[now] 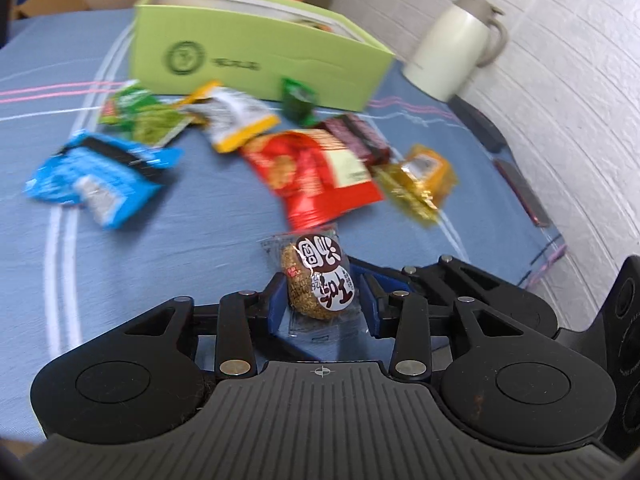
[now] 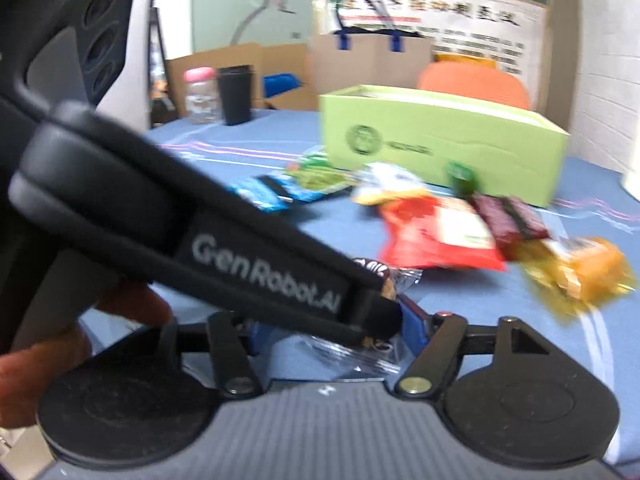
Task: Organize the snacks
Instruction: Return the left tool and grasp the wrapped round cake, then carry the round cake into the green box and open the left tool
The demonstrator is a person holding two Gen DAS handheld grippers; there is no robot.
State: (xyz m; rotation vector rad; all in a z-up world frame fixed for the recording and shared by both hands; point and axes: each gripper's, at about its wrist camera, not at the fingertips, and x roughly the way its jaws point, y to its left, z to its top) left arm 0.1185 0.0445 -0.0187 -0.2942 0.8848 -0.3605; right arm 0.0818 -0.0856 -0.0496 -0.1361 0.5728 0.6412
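Sesame cake packet [image 1: 318, 280] sits pinched in your left hand-held gripper [image 1: 322, 300]; right hand-held gripper [image 2: 328, 332] half-open around its wrapper, apparently not gripping. Next, carry it to the green box [image 1: 256, 56].

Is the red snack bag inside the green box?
No, the red snack bag lies on the blue tablecloth in front of the green box.

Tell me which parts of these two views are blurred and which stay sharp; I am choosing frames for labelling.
Left wrist view: the sesame snack in the left gripper is sharp, while the loose packets and green box are smeared; fisheye bends the wall lines. Right wrist view: the left gripper's black body is fairly crisp, but the red packet and yellow packet are motion-blurred.
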